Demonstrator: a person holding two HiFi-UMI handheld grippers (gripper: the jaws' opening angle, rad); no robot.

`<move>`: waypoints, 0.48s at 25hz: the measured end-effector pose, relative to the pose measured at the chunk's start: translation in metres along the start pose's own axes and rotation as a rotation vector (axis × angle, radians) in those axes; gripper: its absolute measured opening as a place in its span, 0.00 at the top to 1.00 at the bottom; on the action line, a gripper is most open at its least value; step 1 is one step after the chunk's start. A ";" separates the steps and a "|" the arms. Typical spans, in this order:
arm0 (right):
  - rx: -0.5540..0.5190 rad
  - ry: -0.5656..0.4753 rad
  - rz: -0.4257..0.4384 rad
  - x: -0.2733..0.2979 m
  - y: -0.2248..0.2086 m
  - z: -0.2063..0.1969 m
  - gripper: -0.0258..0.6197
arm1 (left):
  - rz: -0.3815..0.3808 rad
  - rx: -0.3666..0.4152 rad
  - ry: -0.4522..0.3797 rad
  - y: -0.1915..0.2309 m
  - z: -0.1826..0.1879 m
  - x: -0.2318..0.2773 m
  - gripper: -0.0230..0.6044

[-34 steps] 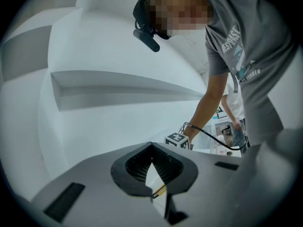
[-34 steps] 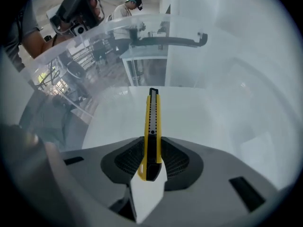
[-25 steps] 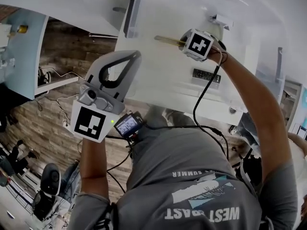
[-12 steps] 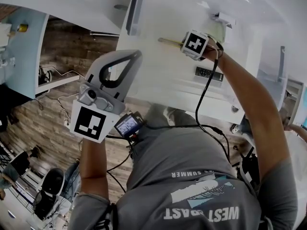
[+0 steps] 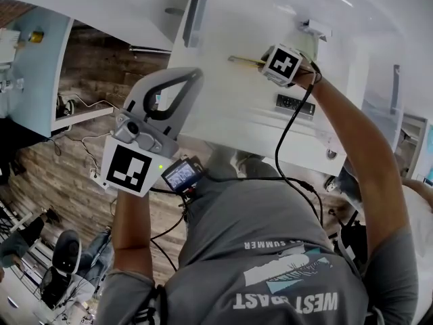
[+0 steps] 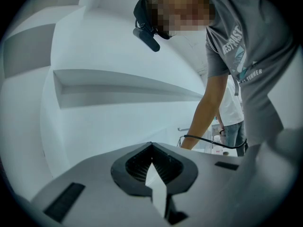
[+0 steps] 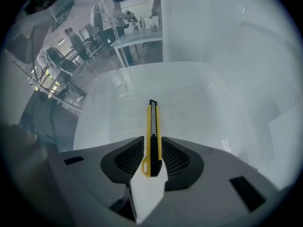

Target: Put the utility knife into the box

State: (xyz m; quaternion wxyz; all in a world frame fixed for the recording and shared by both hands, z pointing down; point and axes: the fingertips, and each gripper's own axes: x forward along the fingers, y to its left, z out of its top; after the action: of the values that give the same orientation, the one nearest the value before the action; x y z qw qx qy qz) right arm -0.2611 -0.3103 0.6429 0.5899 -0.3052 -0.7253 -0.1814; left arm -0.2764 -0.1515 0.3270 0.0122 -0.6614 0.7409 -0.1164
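Observation:
The yellow utility knife is clamped lengthwise between the pads of my right gripper, with its black tip pointing away over the pale floor of the clear box. In the head view the same knife sticks out to the left of the right gripper, above the white box. My left gripper is raised at the box's left side. Seen from its own camera, the left gripper is shut, with nothing between its fingers.
A dark handle runs along the box's far left wall. A black cable hangs from the right gripper across the person's grey shirt. Wooden flooring and office chairs lie to the left, below the table.
The right gripper and the knife have drifted slightly right over the box. The left gripper has crept a little up and right, still shut.

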 end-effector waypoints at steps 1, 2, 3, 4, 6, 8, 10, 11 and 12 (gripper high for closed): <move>0.000 -0.019 -0.009 -0.008 0.000 0.003 0.77 | -0.001 0.002 -0.004 -0.001 0.001 0.000 0.95; 0.001 -0.036 -0.016 -0.015 0.000 0.005 0.77 | -0.002 0.005 -0.007 -0.003 0.003 0.000 0.95; 0.002 -0.049 -0.021 -0.023 0.000 0.007 0.76 | -0.003 0.006 -0.010 -0.004 0.004 0.001 0.95; -0.001 -0.058 -0.026 -0.029 0.001 0.009 0.72 | -0.003 0.008 -0.012 -0.006 0.006 0.001 0.95; -0.021 -0.080 -0.041 -0.042 0.005 0.012 0.72 | -0.003 0.014 -0.016 -0.010 0.009 0.002 0.95; -0.052 -0.126 -0.073 -0.062 0.010 0.018 0.76 | -0.004 0.024 -0.021 -0.014 0.012 0.003 0.95; -0.086 -0.214 -0.134 -0.092 0.013 0.033 0.92 | -0.006 0.038 -0.027 -0.018 0.016 0.005 0.95; -0.101 -0.269 -0.169 -0.110 0.015 0.043 0.94 | -0.006 0.041 -0.030 -0.019 0.018 0.006 0.95; -0.114 -0.327 -0.201 -0.129 0.018 0.052 0.94 | -0.006 0.043 -0.033 -0.021 0.020 0.006 0.95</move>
State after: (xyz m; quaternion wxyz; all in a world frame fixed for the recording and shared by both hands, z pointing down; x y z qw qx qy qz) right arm -0.2733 -0.2940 0.5040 0.4249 -0.2895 -0.8268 -0.2282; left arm -0.2531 -0.1630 0.3128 0.0380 -0.6649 0.7360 -0.1214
